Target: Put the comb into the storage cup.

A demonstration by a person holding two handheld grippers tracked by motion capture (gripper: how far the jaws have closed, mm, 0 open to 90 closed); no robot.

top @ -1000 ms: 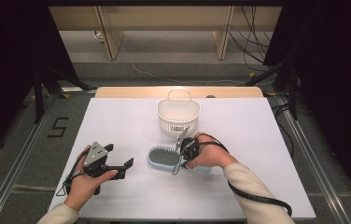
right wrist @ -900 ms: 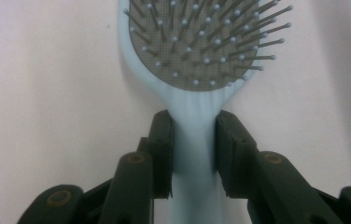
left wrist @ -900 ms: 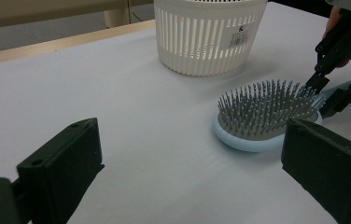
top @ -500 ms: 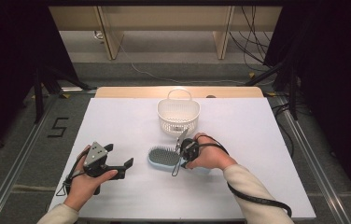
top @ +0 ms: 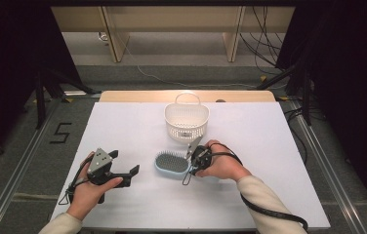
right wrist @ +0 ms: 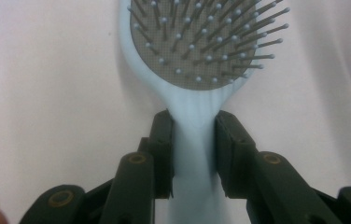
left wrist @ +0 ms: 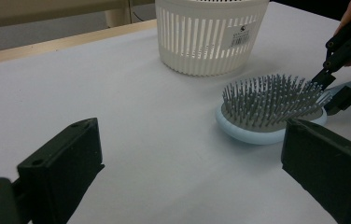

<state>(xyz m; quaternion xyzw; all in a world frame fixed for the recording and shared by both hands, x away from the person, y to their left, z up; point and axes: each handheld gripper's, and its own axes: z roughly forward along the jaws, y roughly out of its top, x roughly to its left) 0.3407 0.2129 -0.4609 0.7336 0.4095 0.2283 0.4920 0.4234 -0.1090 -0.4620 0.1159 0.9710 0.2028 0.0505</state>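
Note:
A pale blue hairbrush lies bristles up on the white table, just in front of a white slatted basket. My right gripper is shut on the brush's handle, right where it meets the bristle pad. The brush and basket also appear in the left gripper view, with the right gripper's jaws at the brush's far side. My left gripper rests at the table's front left, open, with nothing between its jaws.
The white table cover spreads wide to the right and behind the basket. A wooden strip runs along the far edge. Cables trail from the right forearm toward the front edge.

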